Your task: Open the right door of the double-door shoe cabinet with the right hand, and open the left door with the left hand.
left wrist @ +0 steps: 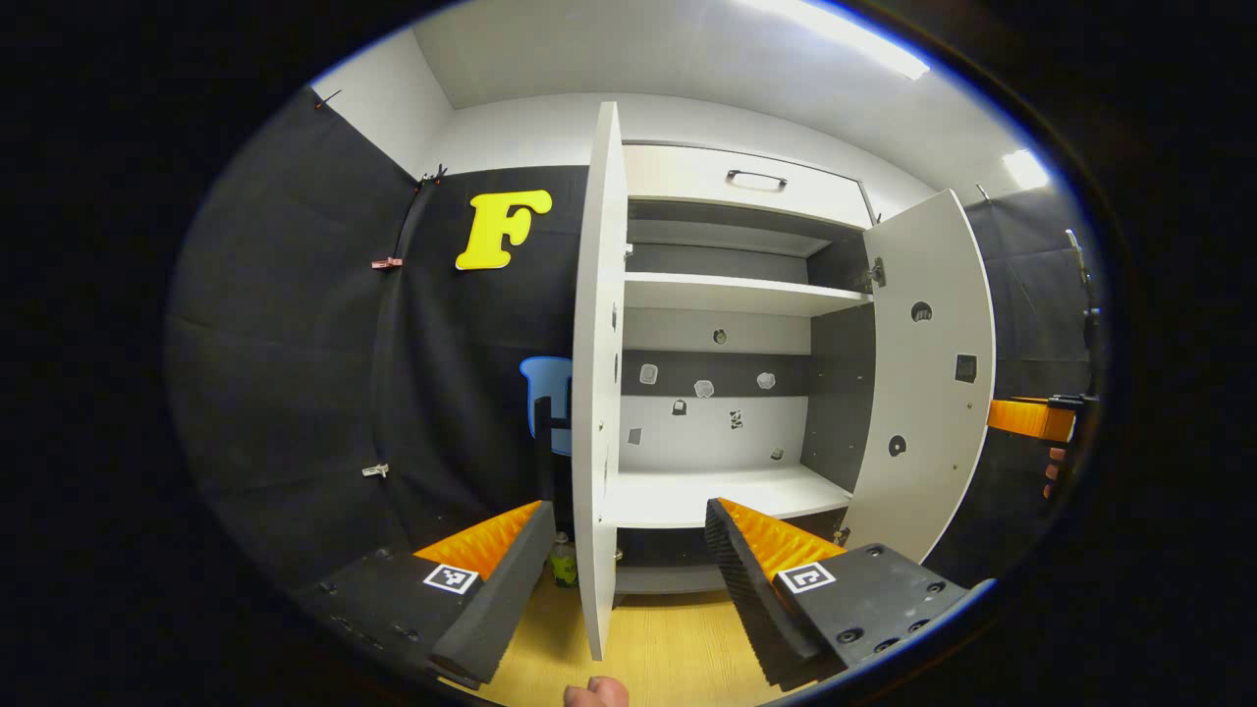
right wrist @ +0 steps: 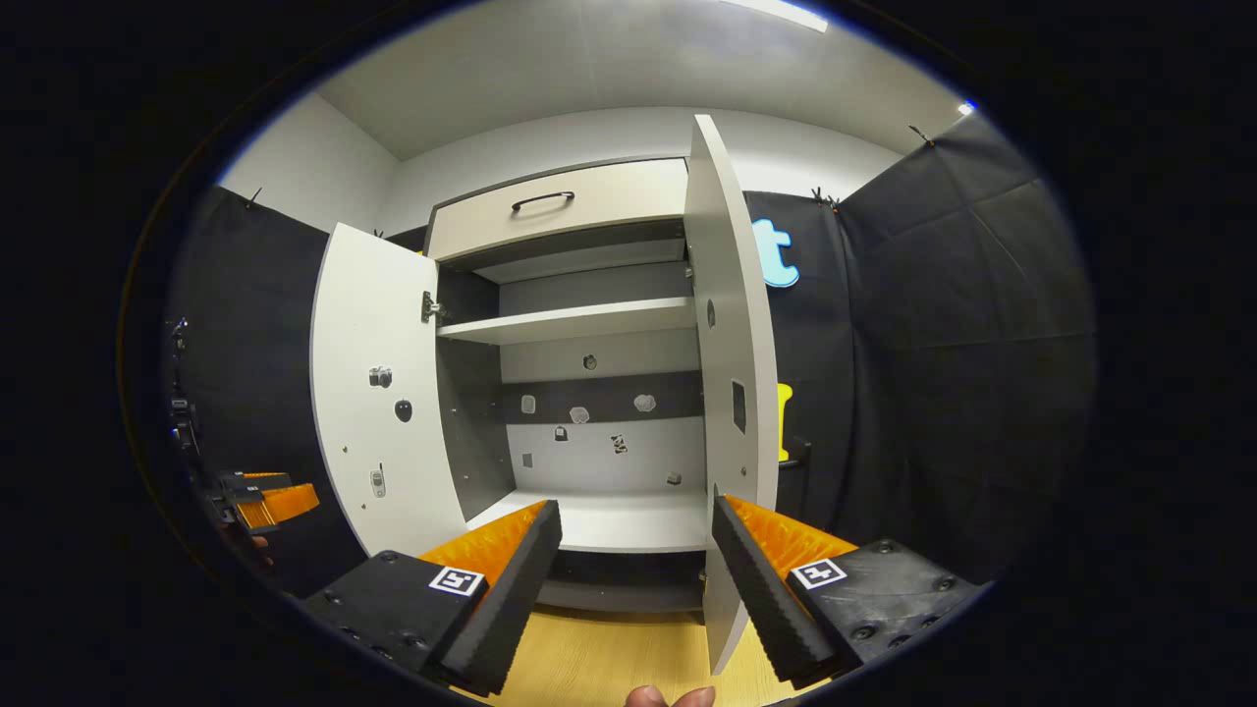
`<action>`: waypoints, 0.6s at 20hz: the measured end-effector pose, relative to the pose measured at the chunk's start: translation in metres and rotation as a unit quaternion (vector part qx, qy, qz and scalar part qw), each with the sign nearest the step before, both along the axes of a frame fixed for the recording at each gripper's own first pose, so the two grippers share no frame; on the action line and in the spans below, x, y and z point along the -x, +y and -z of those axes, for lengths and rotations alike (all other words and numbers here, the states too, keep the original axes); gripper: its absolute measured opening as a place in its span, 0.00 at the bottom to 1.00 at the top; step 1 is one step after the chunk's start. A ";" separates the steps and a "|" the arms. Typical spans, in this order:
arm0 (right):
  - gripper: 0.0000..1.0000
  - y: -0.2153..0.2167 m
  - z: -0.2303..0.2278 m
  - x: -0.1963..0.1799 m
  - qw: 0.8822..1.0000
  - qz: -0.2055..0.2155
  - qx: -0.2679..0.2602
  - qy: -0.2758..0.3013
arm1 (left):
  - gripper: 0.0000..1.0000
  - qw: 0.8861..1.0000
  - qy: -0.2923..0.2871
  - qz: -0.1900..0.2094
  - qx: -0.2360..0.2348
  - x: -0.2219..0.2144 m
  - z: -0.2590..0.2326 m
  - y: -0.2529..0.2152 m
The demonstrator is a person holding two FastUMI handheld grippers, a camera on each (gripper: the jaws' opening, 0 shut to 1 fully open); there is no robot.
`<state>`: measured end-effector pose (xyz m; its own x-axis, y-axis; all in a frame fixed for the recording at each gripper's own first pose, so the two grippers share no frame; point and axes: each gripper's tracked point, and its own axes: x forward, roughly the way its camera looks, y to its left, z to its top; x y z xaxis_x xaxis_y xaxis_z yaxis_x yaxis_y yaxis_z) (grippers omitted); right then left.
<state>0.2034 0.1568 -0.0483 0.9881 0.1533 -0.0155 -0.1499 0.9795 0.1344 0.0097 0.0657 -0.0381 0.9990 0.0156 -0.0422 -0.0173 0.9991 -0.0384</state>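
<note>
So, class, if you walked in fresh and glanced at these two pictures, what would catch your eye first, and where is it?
The shoe cabinet standing wide open: its left door swung out edge-on in the left gripper view, its right door likewise in the right gripper view, with bare white shelves between. Above the shelves sits a closed drawer with a dark handle. Low in each view, the open left gripper and right gripper hold nothing.

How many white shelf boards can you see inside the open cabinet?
2: an upper white shelf board below the drawer, and a lower white shelf board near the bottom. Any lower ones may be hidden behind the claws.
</note>
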 end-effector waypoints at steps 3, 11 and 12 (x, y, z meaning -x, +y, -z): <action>0.98 0.004 0.002 0.000 1.000 0.000 0.001 0.002 | 0.95 1.000 0.002 0.004 0.002 -0.001 -0.003 -0.010; 0.98 0.012 0.001 0.005 1.000 0.004 0.006 -0.004 | 0.95 1.000 0.005 0.016 -0.008 0.002 -0.004 -0.037; 0.98 0.013 0.002 0.006 1.000 0.002 0.008 -0.002 | 0.95 1.000 0.004 0.019 -0.008 0.003 -0.004 -0.042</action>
